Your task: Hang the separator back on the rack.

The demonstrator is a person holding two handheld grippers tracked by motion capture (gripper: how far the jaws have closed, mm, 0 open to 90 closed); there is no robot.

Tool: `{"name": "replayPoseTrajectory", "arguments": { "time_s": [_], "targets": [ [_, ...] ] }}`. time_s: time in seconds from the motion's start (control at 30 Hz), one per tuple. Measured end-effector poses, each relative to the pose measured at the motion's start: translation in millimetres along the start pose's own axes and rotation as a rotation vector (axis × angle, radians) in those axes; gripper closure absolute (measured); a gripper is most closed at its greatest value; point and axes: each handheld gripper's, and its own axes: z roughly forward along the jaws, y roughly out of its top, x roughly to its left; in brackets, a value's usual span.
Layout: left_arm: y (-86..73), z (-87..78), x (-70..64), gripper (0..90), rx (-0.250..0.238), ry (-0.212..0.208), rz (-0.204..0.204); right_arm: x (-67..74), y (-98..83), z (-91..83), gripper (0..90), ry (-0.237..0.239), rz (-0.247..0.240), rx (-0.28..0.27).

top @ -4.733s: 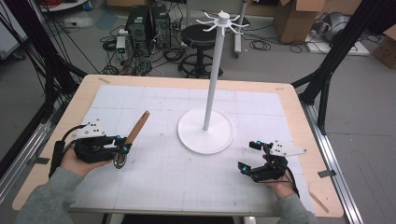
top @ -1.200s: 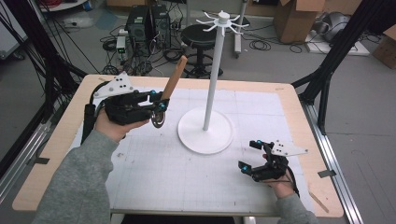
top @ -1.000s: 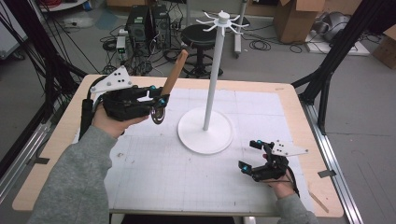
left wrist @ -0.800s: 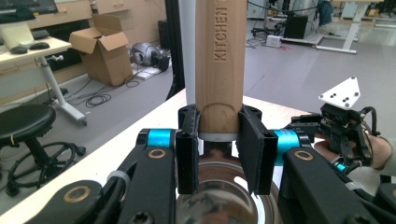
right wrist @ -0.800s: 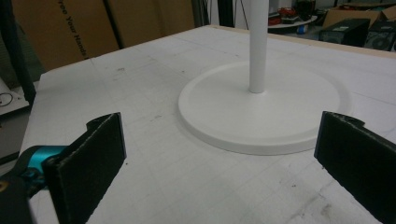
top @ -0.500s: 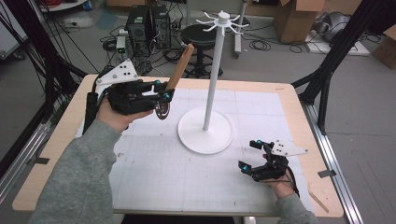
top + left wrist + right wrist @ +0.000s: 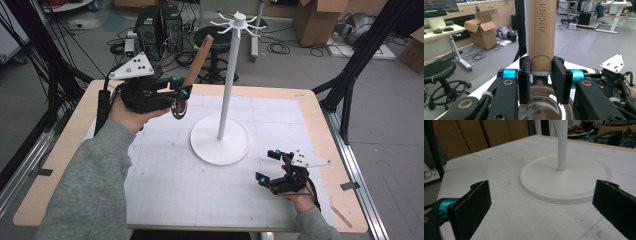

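My left gripper (image 7: 182, 93) is shut on a kitchen utensil (image 7: 197, 56) with a wooden handle and a round metal head (image 7: 178, 109). It is held in the air over the table's back left, handle tilted up toward the white hook stand (image 7: 229, 85). In the left gripper view the pads (image 7: 560, 78) of my left gripper (image 7: 541, 75) clamp the handle's lower end (image 7: 541, 37), just above the metal head (image 7: 541, 110). My right gripper (image 7: 266, 166) rests open on the table at the front right. Its wide jaws face the stand's base (image 7: 564, 180) in the right gripper view.
The stand has a round base (image 7: 220, 142) in the middle of the white gridded mat (image 7: 175, 185) and a ring of hooks (image 7: 236, 21) at its top. Black frame posts (image 7: 350, 75) flank the table. A stool and boxes stand on the floor behind.
The left hand has raised the utensil off the front-left table, carried it back and up, and in the last second drifted a little higher and closer to the stand. The right gripper has stayed still.
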Motion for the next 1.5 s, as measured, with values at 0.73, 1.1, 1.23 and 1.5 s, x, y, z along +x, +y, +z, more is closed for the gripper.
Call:
{"name": "replayPoseTrajectory", "arguments": {
  "time_s": [0.73, 1.1, 1.23, 1.5],
  "targets": [
    [13.1, 14.3, 4.9, 69.5, -0.036, 0.002, -0.025, -0.8, -0.1, 0.3, 1.2, 0.015, 0.016, -0.008],
    [12.4, 17.2, 6.5, 69.5, -0.033, 0.002, -0.024, -1.2, 0.0, 0.3, 1.2, 0.013, 0.012, -0.013],
    [12.6, 16.9, 5.6, 69.5, -0.035, -0.001, -0.020, -0.9, -0.1, 0.5, 1.2, 0.016, 0.015, -0.009],
    [11.6, 21.9, 3.8, 69.5, -0.032, -0.001, -0.017, -1.1, -0.2, 1.0, 1.2, 0.016, 0.011, -0.009]
  ]
}}
